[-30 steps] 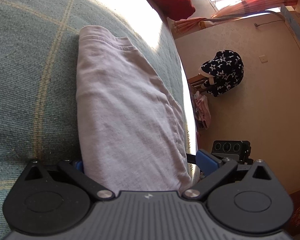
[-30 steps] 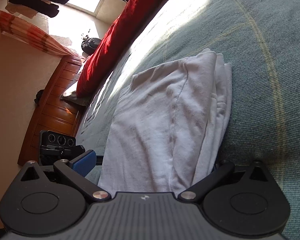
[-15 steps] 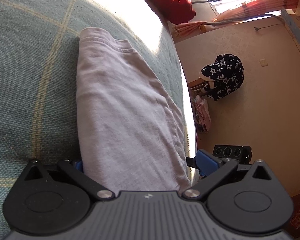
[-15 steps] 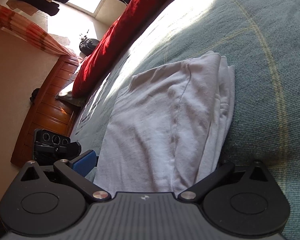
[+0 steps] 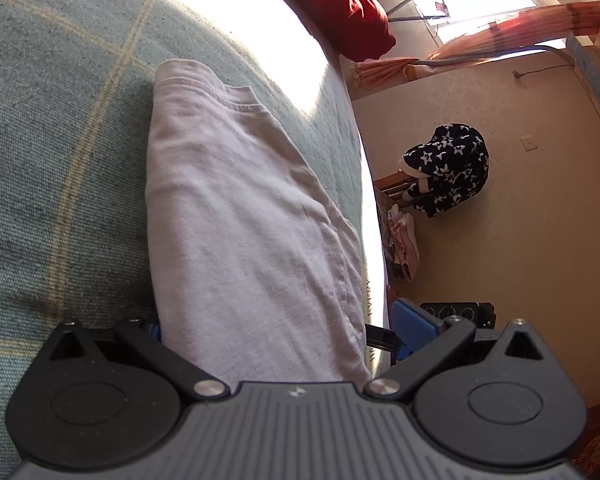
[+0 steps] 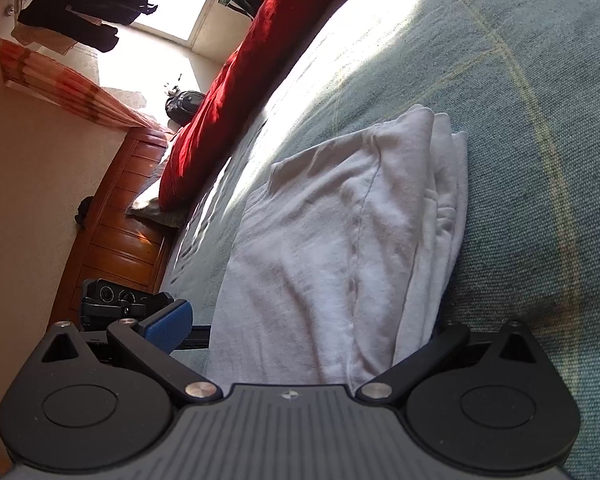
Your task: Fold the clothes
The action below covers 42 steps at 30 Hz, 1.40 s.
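A folded pale lilac-white garment (image 5: 244,232) lies on the green checked bed cover (image 5: 60,120). In the left wrist view its near end fills the space between the wide-apart jaws of my left gripper (image 5: 276,328); one blue pad (image 5: 414,322) shows on the right, the other is hidden under the cloth. In the right wrist view the same garment (image 6: 340,240) lies between the wide-apart jaws of my right gripper (image 6: 300,320), with a blue pad (image 6: 168,320) on the left and several stacked layers at its right edge. Both grippers are open around the cloth.
A red quilt (image 6: 236,80) lies along the bed's far side by a wooden headboard (image 6: 116,216). The bed edge (image 5: 370,200) drops to the floor, where a star-patterned garment (image 5: 448,168) hangs on a chair. The other gripper's camera (image 6: 108,296) shows beyond each pad.
Both grippers have shifted slightly along the garment; the cloth sits a little differently in each view. The jaws stay wide apart.
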Motion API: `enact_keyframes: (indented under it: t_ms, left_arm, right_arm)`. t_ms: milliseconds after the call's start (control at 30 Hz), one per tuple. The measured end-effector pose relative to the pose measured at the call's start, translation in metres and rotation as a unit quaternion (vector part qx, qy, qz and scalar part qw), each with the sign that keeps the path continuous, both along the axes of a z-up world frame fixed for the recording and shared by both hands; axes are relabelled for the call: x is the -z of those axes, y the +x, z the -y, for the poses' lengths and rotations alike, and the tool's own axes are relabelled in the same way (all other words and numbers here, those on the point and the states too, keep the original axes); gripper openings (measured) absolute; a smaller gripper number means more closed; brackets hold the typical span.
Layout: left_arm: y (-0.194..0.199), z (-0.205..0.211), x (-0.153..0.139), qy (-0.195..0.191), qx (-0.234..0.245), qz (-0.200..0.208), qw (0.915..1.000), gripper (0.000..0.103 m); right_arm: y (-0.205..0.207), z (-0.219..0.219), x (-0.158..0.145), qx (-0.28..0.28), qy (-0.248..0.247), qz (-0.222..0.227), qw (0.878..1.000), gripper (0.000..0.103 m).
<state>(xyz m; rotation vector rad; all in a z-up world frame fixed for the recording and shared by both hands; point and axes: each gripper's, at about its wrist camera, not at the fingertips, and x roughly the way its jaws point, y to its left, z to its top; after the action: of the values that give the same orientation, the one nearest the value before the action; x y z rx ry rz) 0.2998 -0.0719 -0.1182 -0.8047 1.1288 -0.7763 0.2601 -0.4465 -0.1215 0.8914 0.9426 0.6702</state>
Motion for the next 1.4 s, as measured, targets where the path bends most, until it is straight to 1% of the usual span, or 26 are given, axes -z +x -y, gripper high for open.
enact_keyframes:
  t_ms: [67, 133, 200, 300, 367, 467, 533, 633, 733, 867, 1167, 1400]
  left_arm:
    - [-0.001, 0.0, -0.003, -0.005, 0.0, 0.003, 1.0, 0.101]
    - [-0.001, -0.001, -0.008, -0.01, 0.0, 0.006, 0.9999, 0.101]
    - [-0.002, -0.002, -0.012, -0.018, 0.0, 0.011, 0.9998, 0.101]
    - [-0.003, -0.001, -0.015, -0.016, 0.003, 0.016, 0.9997, 0.101]
    - [-0.005, -0.002, -0.01, -0.009, 0.005, 0.012, 0.9999, 0.101]
    - [-0.005, -0.007, 0.0, -0.025, -0.009, -0.002, 0.9997, 0.101]
    - [-0.005, -0.008, 0.0, -0.037, -0.014, -0.006, 0.9992, 0.101]
    - [-0.004, -0.006, -0.01, -0.045, -0.005, 0.008, 0.9989, 0.101]
    - [-0.005, -0.005, -0.019, -0.047, 0.005, 0.02, 0.9987, 0.101]
    - [-0.007, -0.007, -0.023, -0.046, 0.006, 0.028, 0.9985, 0.101]
    - [-0.013, -0.031, -0.033, -0.056, -0.006, 0.045, 0.9974, 0.101]
    - [-0.024, -0.068, -0.042, -0.057, -0.028, 0.057, 0.9963, 0.101]
  right_arm:
    - [0.002, 0.003, -0.001, 0.0, 0.019, -0.009, 1.0, 0.103]
    - [0.002, 0.002, -0.004, -0.001, 0.027, -0.011, 1.0, 0.103]
    - [0.002, 0.001, -0.008, -0.003, 0.03, -0.01, 0.999, 0.103]
    - [0.001, -0.001, -0.013, -0.005, 0.028, -0.008, 1.0, 0.103]
    - [0.0, -0.002, -0.01, -0.012, 0.022, -0.012, 1.0, 0.103]
    - [-0.003, -0.002, -0.001, -0.024, 0.015, -0.023, 0.999, 0.103]
    - [-0.005, 0.0, -0.001, -0.021, 0.028, -0.022, 0.999, 0.103]
    - [-0.004, 0.0, -0.006, -0.02, 0.046, -0.026, 0.998, 0.103]
    - [-0.003, -0.004, -0.016, -0.029, 0.038, -0.019, 0.999, 0.103]
    - [-0.005, -0.008, -0.026, -0.034, 0.038, -0.014, 0.999, 0.103]
    - [-0.003, -0.028, -0.041, -0.049, 0.033, -0.007, 0.998, 0.103]
    - [0.001, -0.069, -0.055, -0.08, 0.014, -0.001, 0.997, 0.103]
